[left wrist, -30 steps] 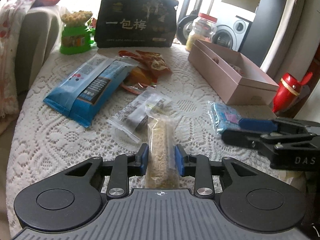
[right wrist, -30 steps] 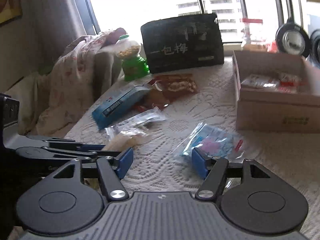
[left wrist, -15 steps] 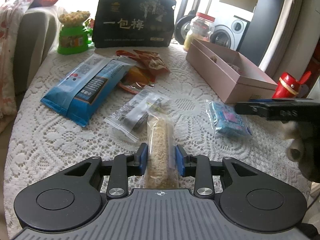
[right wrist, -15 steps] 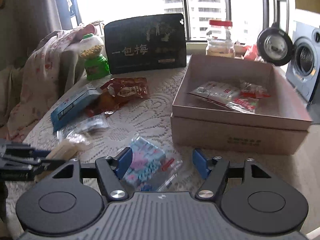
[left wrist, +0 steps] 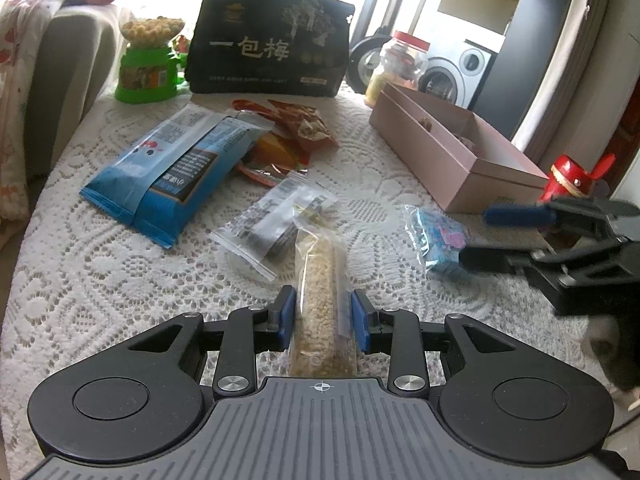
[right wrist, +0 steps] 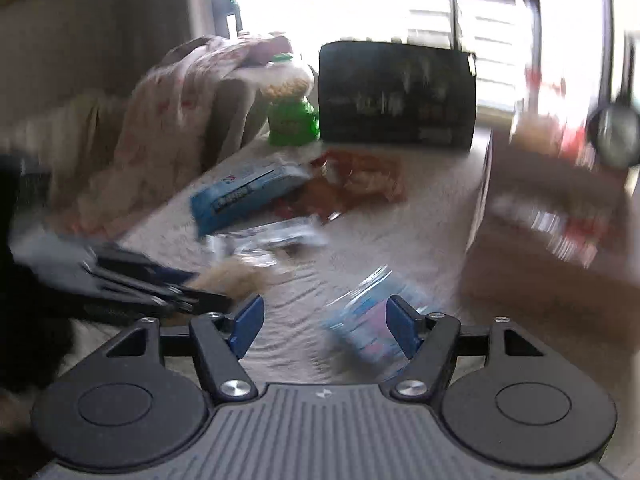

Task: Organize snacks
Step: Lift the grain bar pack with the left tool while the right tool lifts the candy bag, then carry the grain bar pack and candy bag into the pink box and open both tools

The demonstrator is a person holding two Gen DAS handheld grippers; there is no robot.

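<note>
Left tongs [left wrist: 323,317] sit low over the counter [left wrist: 100,280] with a long clear pack of puffed grain bar [left wrist: 318,292] between the two blue pads. The pads seem to press the wrapper on both sides, so I think the bar is gripped and ready to be lifted. It lies straight along the tongs, which makes it easy to carry.

The right tongs [right wrist: 322,330] are open and hold nothing. A small blue and pink candy bag [right wrist: 370,320] lies on the counter under them, close to the right pad, but the picture is very blurry, so I cannot tell if a pad touches it. That bag is probably their next pick.

The pink cardboard box [left wrist: 460,156] stands open on the right side of the counter, near the candy bag. Some snacks already lie in it, so it looks like the place where snacks go. A big blue packet [left wrist: 168,172], red and orange packets [left wrist: 296,132] and a clear zip bag [left wrist: 276,220] wait on the lace cloth, well apart from the box.

Compared with a moment ago, the left tongs and the bar look the same. The right tongs have swung round: half a second ago they faced the box, and now they face more toward the middle of the counter.
</note>
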